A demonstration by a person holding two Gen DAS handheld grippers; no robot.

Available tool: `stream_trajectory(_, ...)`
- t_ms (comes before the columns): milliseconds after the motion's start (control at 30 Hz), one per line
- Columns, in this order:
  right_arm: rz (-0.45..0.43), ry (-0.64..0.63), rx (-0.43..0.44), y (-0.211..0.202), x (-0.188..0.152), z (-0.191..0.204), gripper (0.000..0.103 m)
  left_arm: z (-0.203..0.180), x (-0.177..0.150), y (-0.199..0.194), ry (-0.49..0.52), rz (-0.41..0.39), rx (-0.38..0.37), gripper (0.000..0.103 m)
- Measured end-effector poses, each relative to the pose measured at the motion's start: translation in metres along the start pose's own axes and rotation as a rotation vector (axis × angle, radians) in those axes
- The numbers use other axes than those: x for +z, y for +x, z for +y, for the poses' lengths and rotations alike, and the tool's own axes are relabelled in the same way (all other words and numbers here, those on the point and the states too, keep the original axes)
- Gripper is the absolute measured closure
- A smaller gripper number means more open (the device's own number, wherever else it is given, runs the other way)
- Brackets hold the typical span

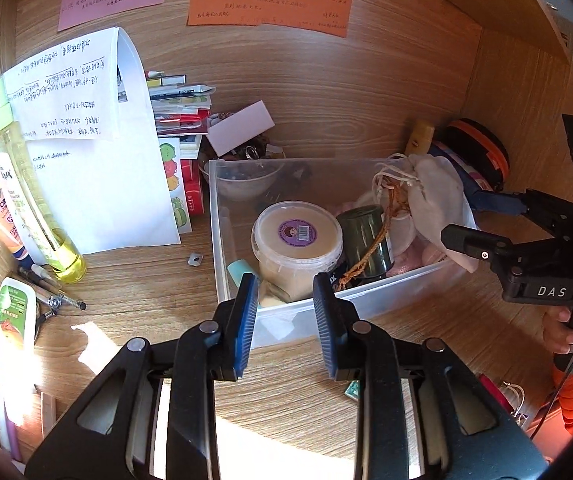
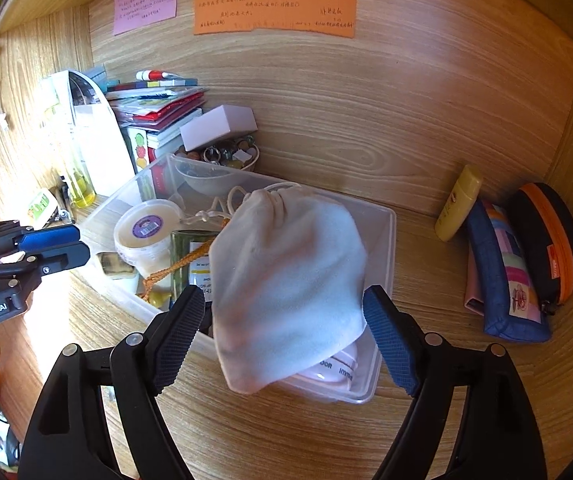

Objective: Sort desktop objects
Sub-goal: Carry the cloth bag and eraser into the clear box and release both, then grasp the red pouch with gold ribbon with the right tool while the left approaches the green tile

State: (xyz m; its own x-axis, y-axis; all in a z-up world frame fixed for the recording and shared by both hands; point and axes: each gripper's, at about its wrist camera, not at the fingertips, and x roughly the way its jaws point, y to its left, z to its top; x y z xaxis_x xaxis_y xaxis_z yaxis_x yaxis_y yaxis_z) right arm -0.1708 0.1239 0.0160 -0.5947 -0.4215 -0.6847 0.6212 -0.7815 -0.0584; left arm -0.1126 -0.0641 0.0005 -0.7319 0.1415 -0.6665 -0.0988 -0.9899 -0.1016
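A clear plastic bin stands on the wooden desk and holds a round lidded tub, a dark green jar and an orange cord. A white drawstring pouch lies over the bin's near right corner. My right gripper is open, its fingers on either side of the pouch; I cannot tell if they touch it. My left gripper is open and empty at the bin's front wall.
A yellow tube, a patchwork pencil case and a black-and-orange case lie at the right wall. A stack of books, a bead bowl, papers, a yellow-green bottle and pens are on the left.
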Motion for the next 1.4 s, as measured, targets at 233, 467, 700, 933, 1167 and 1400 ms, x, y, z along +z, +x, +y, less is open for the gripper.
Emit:
stream_trajectory(233,-0.021,-0.031,-0.019,-0.017,-0.009,0.012,0.022,-0.007,-0.004,-0.014,0.013,-0.025,0.011,0.060)
stream_trajectory(467,-0.013,-0.035,-0.002,-0.033,-0.025,0.020,0.021,-0.015,-0.012,-0.026,0.028,-0.030,0.024,0.052)
stream_trajectory(700,-0.018,-0.039,0.016,-0.053,-0.049,0.031,0.020,-0.024,-0.025,-0.034,0.042,-0.018,0.030,0.044)
stream_trajectory(933,0.024,-0.054,0.008,-0.056,-0.083,0.045,0.019,-0.031,-0.046,-0.034,0.061,0.023,0.033,0.042)
stream_trajectory(1167,0.072,-0.042,0.024,-0.056,-0.112,0.056,0.019,-0.037,-0.068,-0.029,0.061,0.078,0.028,0.042)
stream_trajectory(1400,0.134,-0.060,0.029,-0.047,-0.137,0.067,0.019,-0.042,-0.087,-0.024,0.063,0.126,0.020,0.041)
